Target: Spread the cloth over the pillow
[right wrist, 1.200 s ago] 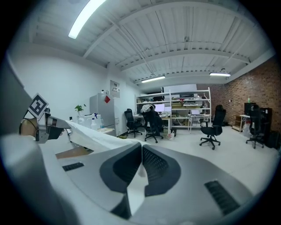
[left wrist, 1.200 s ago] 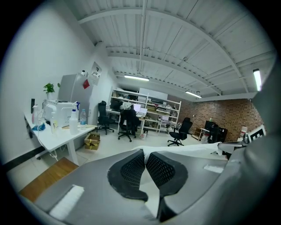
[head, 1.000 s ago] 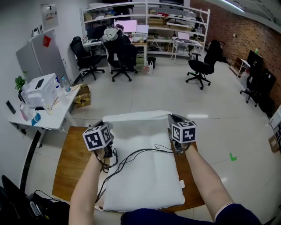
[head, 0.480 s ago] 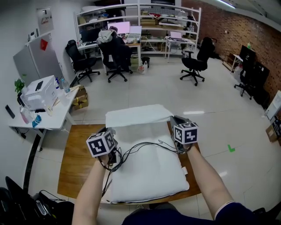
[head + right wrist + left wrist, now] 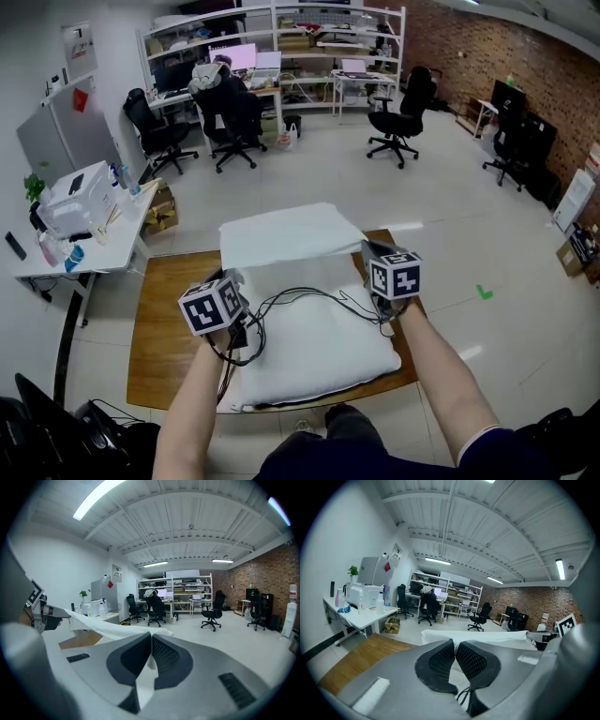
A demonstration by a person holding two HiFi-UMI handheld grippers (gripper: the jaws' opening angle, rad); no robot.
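A white pillow (image 5: pixel 323 347) lies on the wooden table (image 5: pixel 164 319). A white cloth (image 5: pixel 286 234) stretches as a raised sheet from both grippers out over the pillow's far end. My left gripper (image 5: pixel 234 279) is shut on the cloth's near left corner; the left gripper view shows the black pads (image 5: pixel 471 660) pinched together on white fabric (image 5: pixel 497 637). My right gripper (image 5: pixel 368 251) is shut on the near right corner, with cloth (image 5: pixel 143 679) hanging between its closed jaws (image 5: pixel 151 656). Black cables (image 5: pixel 300 302) trail across the pillow between my hands.
A white side table (image 5: pixel 89 239) with a printer and bottles stands at the left, a cardboard box (image 5: pixel 167 208) beside it. Office chairs (image 5: pixel 394 117), desks and shelving (image 5: pixel 281 56) fill the far room, where a person sits. A green mark (image 5: pixel 484 292) is on the floor at the right.
Both grippers have drawn back toward me along the pillow, keeping hold of the cloth. The cloth now stands out as a lifted sheet reaching past the table's far edge.
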